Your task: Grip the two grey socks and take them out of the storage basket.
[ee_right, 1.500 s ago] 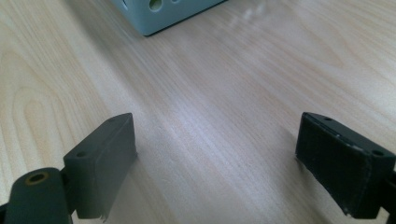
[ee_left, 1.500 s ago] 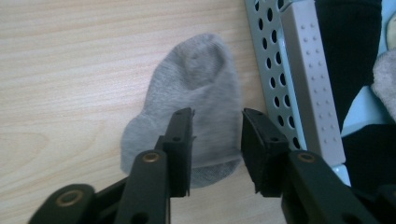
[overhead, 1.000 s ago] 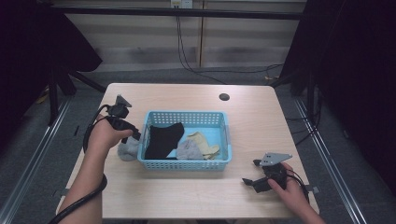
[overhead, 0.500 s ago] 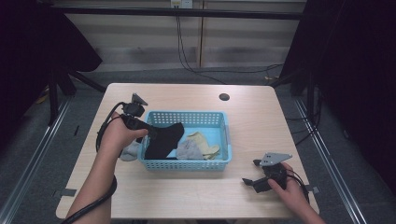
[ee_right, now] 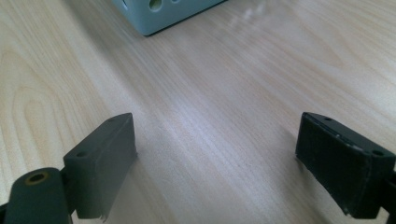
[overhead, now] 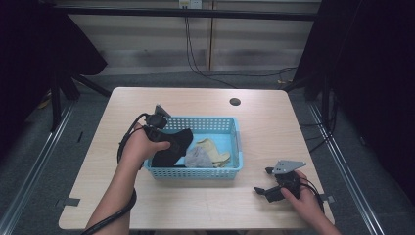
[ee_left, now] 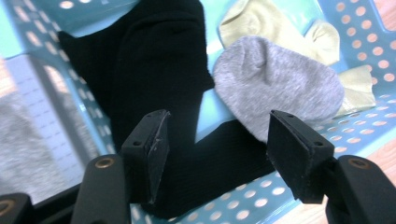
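Socks fill the blue basket (overhead: 239, 147) at table centre: a black sock (ee_left: 154, 84) on its 9 o'clock side, a grey sock (ee_left: 280, 88) in the middle, a pale yellow sock (ee_left: 275, 23) toward 3 o'clock. Your left gripper (ee_left: 212, 158) hangs over the basket's left end with its jaws spread wide and nothing between them (in the left gripper view the black sock lies right under the gap, and the grey sock's edge sits just off the 2 o'clock pad). Basket wall runs close beneath both pads.

Your right gripper (overhead: 270, 185) rests low at the table's 5 o'clock corner, well apart from the basket, jaws parted over bare wood. The table (overhead: 274, 122) is bare wood from 12 round to 3 o'clock, apart from a small dark hole (overhead: 235, 102) near the far edge.
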`<action>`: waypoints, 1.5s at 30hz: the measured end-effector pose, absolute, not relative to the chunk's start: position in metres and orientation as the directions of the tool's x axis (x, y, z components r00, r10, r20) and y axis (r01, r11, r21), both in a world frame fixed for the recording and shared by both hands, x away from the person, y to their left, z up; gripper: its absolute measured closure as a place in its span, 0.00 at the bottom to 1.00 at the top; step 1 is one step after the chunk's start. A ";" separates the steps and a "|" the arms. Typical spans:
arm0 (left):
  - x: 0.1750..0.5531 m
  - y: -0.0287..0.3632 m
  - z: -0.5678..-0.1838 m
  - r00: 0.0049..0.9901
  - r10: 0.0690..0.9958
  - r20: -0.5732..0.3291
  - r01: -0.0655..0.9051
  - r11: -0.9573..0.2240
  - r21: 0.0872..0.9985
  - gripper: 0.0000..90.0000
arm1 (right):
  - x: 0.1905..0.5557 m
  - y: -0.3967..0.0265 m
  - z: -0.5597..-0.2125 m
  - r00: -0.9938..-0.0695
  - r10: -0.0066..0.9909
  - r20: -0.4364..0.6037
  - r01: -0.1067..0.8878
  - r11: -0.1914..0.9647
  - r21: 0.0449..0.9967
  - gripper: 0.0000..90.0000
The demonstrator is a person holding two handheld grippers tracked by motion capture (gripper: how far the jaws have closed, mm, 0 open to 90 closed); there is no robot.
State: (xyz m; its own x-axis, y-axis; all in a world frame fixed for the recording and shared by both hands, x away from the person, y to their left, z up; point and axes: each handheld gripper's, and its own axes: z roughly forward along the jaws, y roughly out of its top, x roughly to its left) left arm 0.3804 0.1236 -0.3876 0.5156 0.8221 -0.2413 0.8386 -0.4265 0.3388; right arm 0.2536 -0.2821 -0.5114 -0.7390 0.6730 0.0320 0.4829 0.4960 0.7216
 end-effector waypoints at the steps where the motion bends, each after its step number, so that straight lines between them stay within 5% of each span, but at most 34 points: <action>1: 0.380 0.121 -0.389 0.518 0.820 -0.245 0.837 -0.426 0.343 0.42 | 0.254 -0.282 -0.511 -0.739 0.673 0.032 0.483 0.496 0.722 0.13; 45: 0.375 0.045 -0.432 0.537 0.778 -0.326 0.837 -0.446 0.315 0.26 | 0.253 -0.282 -0.511 -0.738 0.673 0.035 0.486 0.495 0.720 0.13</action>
